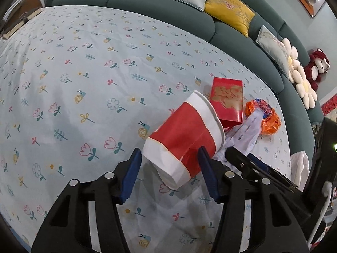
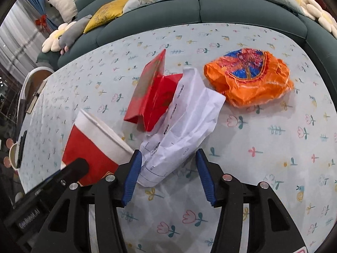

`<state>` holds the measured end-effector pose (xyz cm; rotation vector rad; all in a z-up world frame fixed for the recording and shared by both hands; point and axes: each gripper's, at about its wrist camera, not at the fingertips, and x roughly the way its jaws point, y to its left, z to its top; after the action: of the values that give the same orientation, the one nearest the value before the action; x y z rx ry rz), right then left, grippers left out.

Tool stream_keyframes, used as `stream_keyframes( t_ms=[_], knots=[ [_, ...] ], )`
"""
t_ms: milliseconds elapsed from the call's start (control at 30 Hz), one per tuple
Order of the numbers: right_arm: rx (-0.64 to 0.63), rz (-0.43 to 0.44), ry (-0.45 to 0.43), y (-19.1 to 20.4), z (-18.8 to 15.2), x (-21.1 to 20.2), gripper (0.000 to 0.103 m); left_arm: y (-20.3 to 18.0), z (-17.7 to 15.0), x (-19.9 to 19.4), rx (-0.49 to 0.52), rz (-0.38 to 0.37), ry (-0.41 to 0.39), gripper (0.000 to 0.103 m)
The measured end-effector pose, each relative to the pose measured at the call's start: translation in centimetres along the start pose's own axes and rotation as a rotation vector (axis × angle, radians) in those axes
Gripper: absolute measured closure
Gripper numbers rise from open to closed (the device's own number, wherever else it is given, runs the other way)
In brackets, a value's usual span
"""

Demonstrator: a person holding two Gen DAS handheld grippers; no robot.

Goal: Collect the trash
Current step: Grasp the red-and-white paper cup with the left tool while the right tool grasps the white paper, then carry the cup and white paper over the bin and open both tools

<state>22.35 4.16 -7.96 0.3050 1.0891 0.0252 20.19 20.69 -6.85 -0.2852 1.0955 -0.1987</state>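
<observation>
A red paper cup (image 1: 185, 130) with white bands lies on its side on the flowered bedsheet (image 1: 84, 84), base toward me. My left gripper (image 1: 169, 150) straddles its lower part, and both blue pads (image 1: 132, 168) rest against its sides. A crumpled white printed paper (image 2: 185, 122) lies between the jaws of my right gripper (image 2: 167, 152). The left pad touches the paper, but a gap shows at the right pad (image 2: 203, 175). Beyond lie a folded red packet (image 2: 155, 92) and a crumpled orange plastic bag (image 2: 248, 80). The cup (image 2: 92, 145) shows at the left of the right wrist view, behind a left finger (image 2: 78, 166).
A green padded headboard (image 1: 168, 6) with yellow and pale cushions curves round the far side of the bed. Plush toys (image 1: 316, 65) sit at the right. A bedside stand with a book (image 1: 21, 21) is at the far left. White cloth (image 1: 299, 164) lies near the right edge.
</observation>
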Motion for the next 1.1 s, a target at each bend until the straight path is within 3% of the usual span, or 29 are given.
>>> stream_keyframes(
  t_ms=[67,167,333,733,1100],
  knots=[
    [-0.014,0.005,0.013,-0.4,-0.4,-0.2,0.082,-0.1,0.4,0.3,0.009,-0.001,0.004,0.034],
    [-0.011,0.011,0.006,-1.3,-0.9,-0.8,0.083,-0.2,1.1,0.8,0.028,-0.002,-0.009,0.019],
    [0.012,0.013,-0.01,-2.6,-1.3,-1.8,0.085,-0.1,1.9,2.8,0.054,-0.032,0.034,0.018],
    [0.056,0.01,-0.038,-5.3,-2.0,-4.2,0.088,-5.4,-0.9,1.5,0.199,-0.061,0.0,0.052],
    [0.112,-0.005,-0.116,-10.1,-3.3,-9.5,0.09,-11.7,-4.0,-1.6,0.233,-0.098,-0.024,0.053]
  ],
)
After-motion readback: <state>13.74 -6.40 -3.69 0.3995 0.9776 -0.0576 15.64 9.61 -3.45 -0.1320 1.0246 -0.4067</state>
